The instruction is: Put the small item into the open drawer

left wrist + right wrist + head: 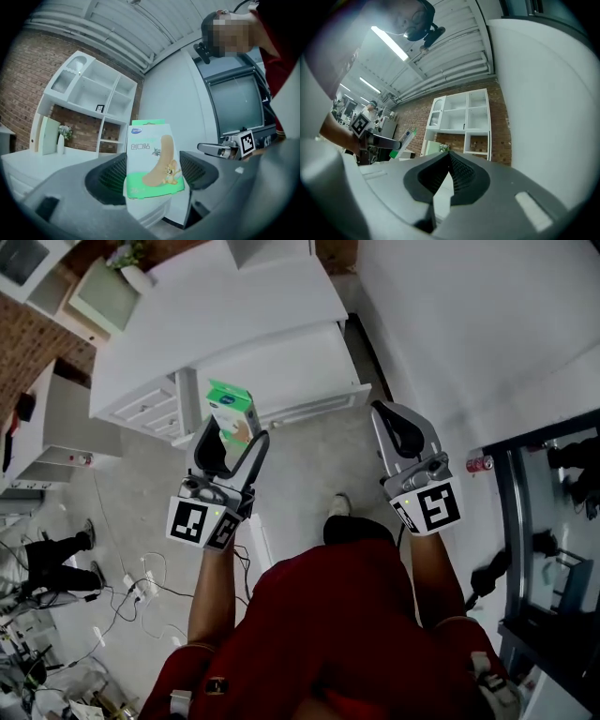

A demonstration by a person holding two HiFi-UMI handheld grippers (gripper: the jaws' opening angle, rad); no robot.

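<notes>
A small green-and-white plaster box (232,412) with a cartoon print stands upright between the jaws of my left gripper (234,433), which is shut on it. In the left gripper view the box (152,150) fills the gap of that gripper (152,177). It hangs just in front of a white drawer cabinet (234,324), whose lower section (300,367) juts out toward me; its inside is not visible. My right gripper (390,414) is held to the right at the same height, and its pads (459,171) meet with nothing between them.
A white shelf unit (93,93) stands against a brick wall, with a vase (61,140) on the cabinet top. A black-framed glass cabinet (553,521) and a red can (480,463) are at the right. Cables (141,587) lie on the floor at the left, near another person (56,554).
</notes>
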